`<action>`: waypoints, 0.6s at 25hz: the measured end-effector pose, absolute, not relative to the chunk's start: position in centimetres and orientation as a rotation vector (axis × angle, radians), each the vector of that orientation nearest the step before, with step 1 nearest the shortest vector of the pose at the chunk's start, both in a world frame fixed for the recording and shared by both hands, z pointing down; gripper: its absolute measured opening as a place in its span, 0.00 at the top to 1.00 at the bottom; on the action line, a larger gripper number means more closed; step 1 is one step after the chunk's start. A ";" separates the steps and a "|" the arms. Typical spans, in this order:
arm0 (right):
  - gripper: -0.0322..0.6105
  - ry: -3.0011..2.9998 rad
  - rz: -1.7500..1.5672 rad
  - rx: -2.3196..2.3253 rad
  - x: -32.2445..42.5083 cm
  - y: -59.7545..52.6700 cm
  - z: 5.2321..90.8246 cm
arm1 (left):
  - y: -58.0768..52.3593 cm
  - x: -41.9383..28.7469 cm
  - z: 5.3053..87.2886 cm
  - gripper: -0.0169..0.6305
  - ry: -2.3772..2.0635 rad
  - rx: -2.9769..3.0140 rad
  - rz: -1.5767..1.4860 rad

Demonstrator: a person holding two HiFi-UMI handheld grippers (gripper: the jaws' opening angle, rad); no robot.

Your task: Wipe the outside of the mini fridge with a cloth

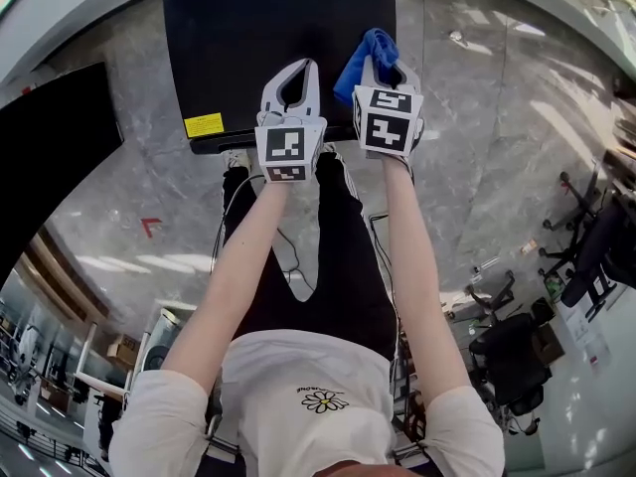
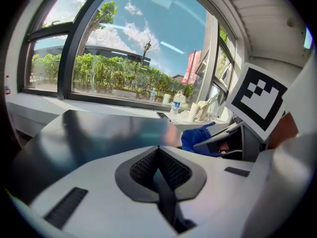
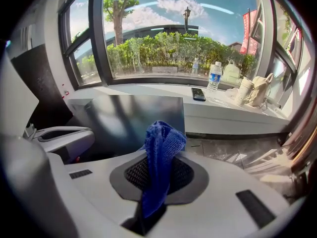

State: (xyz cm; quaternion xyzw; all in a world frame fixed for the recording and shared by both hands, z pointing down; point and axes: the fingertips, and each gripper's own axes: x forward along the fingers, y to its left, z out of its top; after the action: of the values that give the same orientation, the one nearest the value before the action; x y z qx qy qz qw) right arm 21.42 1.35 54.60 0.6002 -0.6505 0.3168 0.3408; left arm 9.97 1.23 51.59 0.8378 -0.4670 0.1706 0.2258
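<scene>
Right gripper (image 3: 157, 176) first: its two white, smooth-shelled jaws are clamped onto a blue cloth (image 3: 161, 145), with the black ribbed pads gripping the fabric on both sides. The cloth is a soft, nubbly knit, bunched into a loose crumpled plume that stands up ahead of the jaw tips. Just beyond and below those tips sits the mini fridge (image 1: 260, 28), a squared black box with a flat, glossy top that mirrors the window light. A small yellow sticker (image 1: 204, 125) sits on its near edge, off to the left gripper's left.

Over to the left gripper (image 2: 159, 168): same white plastic shell, same dark ribbed pads, jaws pressed together with nothing between them. It hangs just beside the right one, on its left, over the fridge's near edge.

Both of the person's arms reach straight forward, bare forearms nearly parallel, and the marker cubes on the grippers face up towards the head camera. Under it all lies a polished grey marble floor (image 1: 467, 167).
</scene>
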 end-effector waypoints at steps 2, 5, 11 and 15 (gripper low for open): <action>0.85 -1.675 0.836 1.580 22.0 1.6 54.9 | 1.3 10.5 51.7 0.97 -1.277 2.306 0.461; 0.85 -1.646 0.864 1.607 23.1 2.0 55.1 | 1.2 11.1 51.4 0.97 -1.268 2.318 0.451; 0.85 -1.602 0.851 1.652 25.8 2.4 55.2 | 1.5 12.3 51.1 0.97 -1.262 2.326 0.432; 0.85 -1.566 0.857 1.681 26.7 2.8 55.2 | 2.0 11.9 51.2 0.97 -1.264 2.322 0.431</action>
State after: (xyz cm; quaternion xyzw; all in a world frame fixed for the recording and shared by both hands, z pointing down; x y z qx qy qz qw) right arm 26.73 2.75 55.15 0.6453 -0.6010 0.3288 0.3382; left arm 11.91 1.96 51.18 0.8438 -0.4591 0.1567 0.2294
